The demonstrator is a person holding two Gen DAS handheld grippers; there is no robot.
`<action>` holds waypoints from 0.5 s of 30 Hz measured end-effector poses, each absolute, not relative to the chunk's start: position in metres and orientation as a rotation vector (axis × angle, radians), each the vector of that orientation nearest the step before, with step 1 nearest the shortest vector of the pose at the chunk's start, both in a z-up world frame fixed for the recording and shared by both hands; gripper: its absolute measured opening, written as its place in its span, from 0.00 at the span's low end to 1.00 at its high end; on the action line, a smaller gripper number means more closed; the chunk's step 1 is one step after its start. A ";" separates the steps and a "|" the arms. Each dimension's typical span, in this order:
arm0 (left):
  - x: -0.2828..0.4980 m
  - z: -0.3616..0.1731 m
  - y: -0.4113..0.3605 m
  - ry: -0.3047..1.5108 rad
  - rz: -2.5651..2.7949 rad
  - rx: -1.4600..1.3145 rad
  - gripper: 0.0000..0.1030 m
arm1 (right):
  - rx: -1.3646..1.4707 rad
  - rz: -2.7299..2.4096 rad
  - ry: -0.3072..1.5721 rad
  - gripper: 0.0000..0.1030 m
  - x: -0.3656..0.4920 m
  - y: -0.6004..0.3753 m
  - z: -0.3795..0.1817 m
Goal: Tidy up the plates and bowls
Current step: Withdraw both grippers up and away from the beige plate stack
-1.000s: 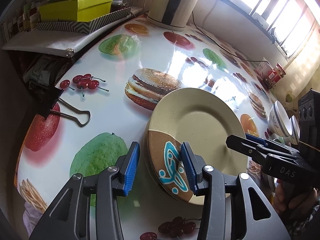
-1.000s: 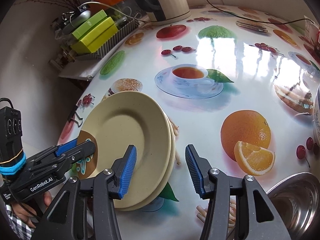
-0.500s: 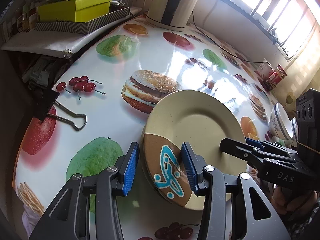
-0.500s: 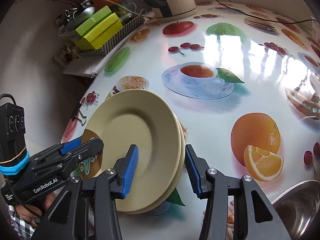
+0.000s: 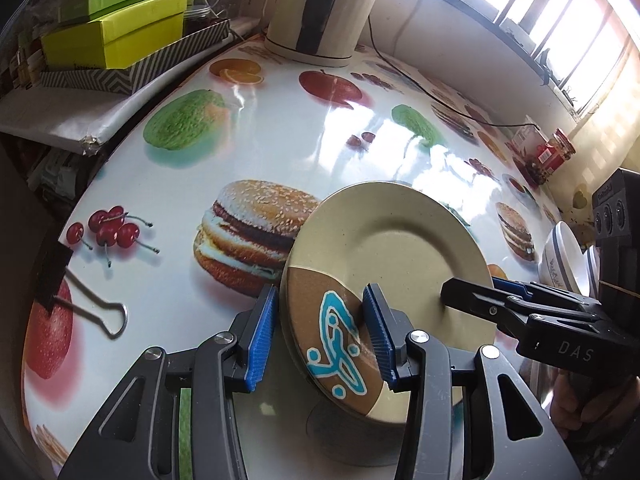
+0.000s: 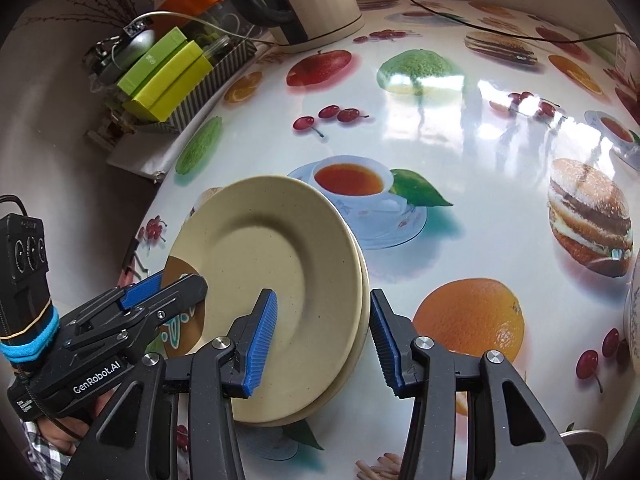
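Left wrist view: left gripper is straddling the near rim of the stacked plates, one blue pad outside the rim, the other over the brown patch with the blue pattern. Pads are looking just off the plate on both sides, so jaws are standing open around the rim, not clamping. Plates are sitting on the table with the fruit-and-burger print, partly covering a printed burger. Right gripper is reaching in from the right edge, tips at the far rim. White bowls are waiting at the right edge of the table. A binder clip is lying at left, a kettle standing at the back.

Right wrist view: right gripper is bracketing the opposite rim of the plates, left pad over the plate face, right pad just outside the edge with a gap showing; jaws open. Left gripper is showing at lower left on the brown patch. Two plates are visible in the stack, top one slightly offset.
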State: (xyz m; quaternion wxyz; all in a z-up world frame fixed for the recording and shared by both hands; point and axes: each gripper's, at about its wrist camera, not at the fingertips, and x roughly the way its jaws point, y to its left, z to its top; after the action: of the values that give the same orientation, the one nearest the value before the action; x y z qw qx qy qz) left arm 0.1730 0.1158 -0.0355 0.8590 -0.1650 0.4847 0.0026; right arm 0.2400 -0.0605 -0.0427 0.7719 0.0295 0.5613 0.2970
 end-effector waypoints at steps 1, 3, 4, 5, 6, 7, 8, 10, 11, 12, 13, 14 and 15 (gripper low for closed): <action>0.179 -0.035 0.114 1.021 0.000 -0.342 0.44 | 0.068 0.635 1.216 0.45 0.244 -0.062 -0.042; 0.189 -0.035 0.111 1.023 -0.011 -0.340 0.44 | 0.077 0.619 1.216 0.45 0.252 -0.067 -0.042; 0.195 -0.034 0.109 1.025 -0.015 -0.337 0.44 | 0.081 0.614 1.218 0.45 0.256 -0.068 -0.042; 0.200 -0.034 0.107 1.025 -0.021 -0.331 0.44 | 0.085 0.608 1.218 0.45 0.259 -0.070 -0.042; 0.204 -0.034 0.106 1.025 -0.026 -0.328 0.44 | 0.093 0.601 1.219 0.45 0.263 -0.073 -0.042; 0.208 -0.034 0.104 1.027 -0.030 -0.324 0.44 | 0.100 0.596 1.219 0.45 0.267 -0.075 -0.042; 0.213 -0.034 0.102 1.028 -0.035 -0.320 0.44 | 0.104 0.590 1.218 0.45 0.270 -0.077 -0.042; 0.222 -0.034 0.100 1.028 -0.041 -0.316 0.44 | 0.111 0.578 1.216 0.45 0.276 -0.081 -0.042; 0.225 -0.034 0.098 1.028 -0.043 -0.310 0.44 | 0.113 0.575 1.216 0.45 0.278 -0.082 -0.042; 0.229 -0.033 0.097 1.027 -0.046 -0.306 0.44 | 0.114 0.571 1.215 0.45 0.281 -0.083 -0.041; 0.233 -0.033 0.096 1.029 -0.049 -0.304 0.44 | 0.116 0.566 1.214 0.45 0.283 -0.084 -0.041; 0.236 -0.033 0.094 1.031 -0.052 -0.302 0.44 | 0.121 0.562 1.214 0.45 0.285 -0.085 -0.041; 0.240 -0.033 0.094 1.031 -0.055 -0.299 0.44 | 0.127 0.558 1.215 0.45 0.288 -0.087 -0.041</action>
State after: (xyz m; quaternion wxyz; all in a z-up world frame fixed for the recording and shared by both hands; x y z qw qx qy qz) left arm 0.2396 0.0937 -0.0329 0.8589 -0.1426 0.4912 -0.0262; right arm 0.2875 -0.0867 -0.0414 0.7829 0.0588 0.5629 0.2584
